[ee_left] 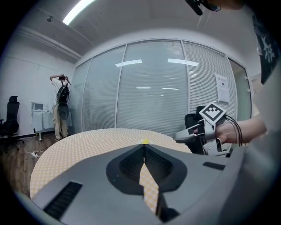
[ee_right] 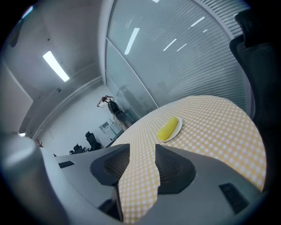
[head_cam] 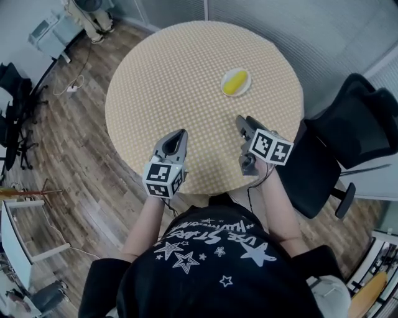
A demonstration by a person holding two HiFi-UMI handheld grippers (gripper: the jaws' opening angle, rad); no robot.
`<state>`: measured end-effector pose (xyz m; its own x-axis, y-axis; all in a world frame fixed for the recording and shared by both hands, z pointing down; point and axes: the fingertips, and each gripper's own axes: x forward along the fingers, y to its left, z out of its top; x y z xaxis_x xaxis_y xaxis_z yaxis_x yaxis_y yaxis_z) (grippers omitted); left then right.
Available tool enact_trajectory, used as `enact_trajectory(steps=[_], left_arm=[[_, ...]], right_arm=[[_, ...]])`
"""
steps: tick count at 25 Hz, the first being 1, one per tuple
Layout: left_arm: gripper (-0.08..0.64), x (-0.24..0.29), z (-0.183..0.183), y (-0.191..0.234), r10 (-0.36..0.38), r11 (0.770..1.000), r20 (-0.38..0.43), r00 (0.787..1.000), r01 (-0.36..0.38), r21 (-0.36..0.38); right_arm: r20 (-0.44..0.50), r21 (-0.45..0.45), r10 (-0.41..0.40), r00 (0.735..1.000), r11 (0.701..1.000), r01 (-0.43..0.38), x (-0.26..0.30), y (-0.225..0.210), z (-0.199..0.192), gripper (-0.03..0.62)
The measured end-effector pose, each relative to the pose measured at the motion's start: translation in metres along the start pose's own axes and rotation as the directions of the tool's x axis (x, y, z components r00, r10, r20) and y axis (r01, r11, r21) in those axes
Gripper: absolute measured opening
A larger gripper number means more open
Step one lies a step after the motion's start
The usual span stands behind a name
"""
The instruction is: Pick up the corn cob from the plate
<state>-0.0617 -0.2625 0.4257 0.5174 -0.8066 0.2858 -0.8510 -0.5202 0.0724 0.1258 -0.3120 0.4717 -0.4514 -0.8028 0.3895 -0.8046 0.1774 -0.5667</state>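
While our right gripper [head_cam: 245,122] hangs empty, jaws apart, short of the plate [head_cam: 247,89] (left gripper [head_cam: 181,134] closed), a low approach could roll the corn [head_cam: 234,81] off it.

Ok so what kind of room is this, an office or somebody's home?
Most likely an office or meeting room: glass partition walls with blinds, a black office chair beside the round table, and ceiling strip lights.

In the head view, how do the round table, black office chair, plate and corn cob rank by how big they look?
1. round table, the largest by far
2. black office chair
3. plate
4. corn cob, only a little smaller than the plate under it
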Motion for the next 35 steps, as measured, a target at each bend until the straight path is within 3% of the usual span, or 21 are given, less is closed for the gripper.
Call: enact_trajectory(steps=[5, 18, 25, 31, 35], left_arm=[[0.009, 0.024, 0.004, 0.004, 0.030, 0.998, -0.009, 1.000, -0.031, -0.053], [0.009, 0.071, 0.009, 0.040, 0.154, 0.985, -0.040, 0.987, -0.157, -0.078], [0.009, 0.083, 0.005, 0.062, 0.158, 0.982, -0.065, 0.985, -0.164, -0.090], [0.009, 0.098, 0.000, 0.074, 0.112, 0.988, -0.076, 0.991, -0.119, -0.095], [0.009, 0.111, -0.007, 0.076, 0.071, 0.994, -0.089, 0.993, -0.078, -0.081]], right_arm=[[-0.077, 0.072, 0.020, 0.997, 0.997, -0.014, 0.039, -0.024, 0.013, 0.218], [-0.140, 0.269, 0.024, 0.990, 0.963, 0.015, 0.149, -0.085, 0.053, 0.227], [-0.193, 0.320, -0.065, 0.979, 0.939, 0.125, 0.186, -0.113, 0.057, 0.227], [-0.249, 0.270, -0.153, 0.956, 0.937, 0.220, 0.206, -0.122, 0.052, 0.241], [-0.291, 0.253, -0.223, 0.930, 0.920, 0.300, 0.219, -0.132, 0.050, 0.247]])
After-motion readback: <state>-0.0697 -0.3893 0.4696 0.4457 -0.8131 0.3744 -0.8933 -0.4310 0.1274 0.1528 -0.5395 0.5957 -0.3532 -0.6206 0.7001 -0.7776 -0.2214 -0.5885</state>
